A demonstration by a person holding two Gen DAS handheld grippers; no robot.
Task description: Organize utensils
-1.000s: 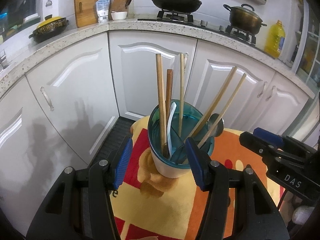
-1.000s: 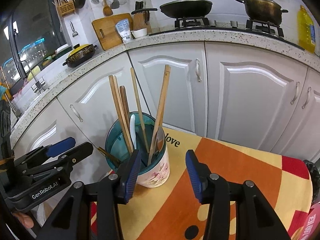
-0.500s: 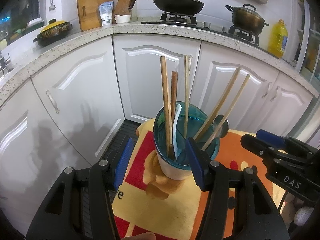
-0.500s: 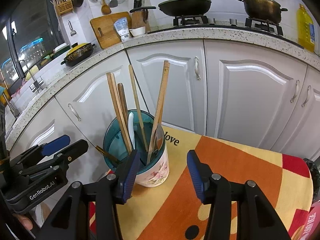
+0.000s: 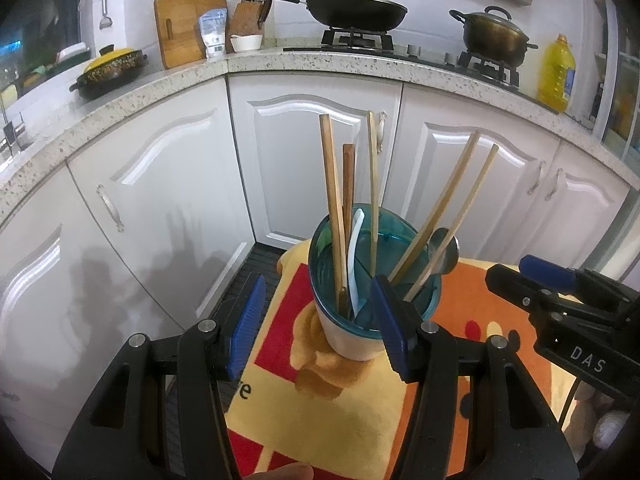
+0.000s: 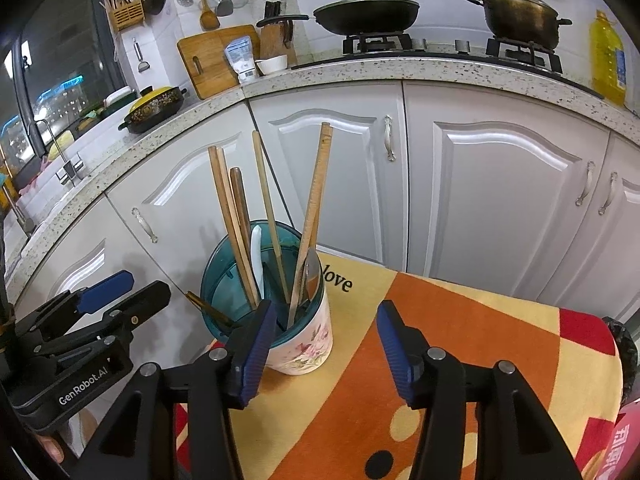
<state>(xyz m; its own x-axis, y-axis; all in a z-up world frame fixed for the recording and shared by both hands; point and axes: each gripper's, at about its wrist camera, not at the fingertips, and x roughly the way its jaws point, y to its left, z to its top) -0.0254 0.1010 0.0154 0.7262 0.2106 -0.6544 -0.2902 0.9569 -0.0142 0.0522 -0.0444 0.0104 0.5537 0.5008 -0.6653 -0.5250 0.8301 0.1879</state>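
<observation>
White cabinet doors (image 5: 312,168) and speckled counter seen at far side; surface covered by orange-yellow cloth (image 6: 460,360). Left gripper (image 5: 318,322) held released, nothing clasped, cup seen beyond its pads. Utensil cup (image 6: 304,344), teal insert within, placed near cloth's left edge; wooden chopsticks (image 5: 334,208), white spoon (image 5: 354,256), metal spoon (image 5: 444,250) stood inside. Right gripper (image 6: 324,352) positioned just right of cup, jaws opening, nothing between.
</observation>
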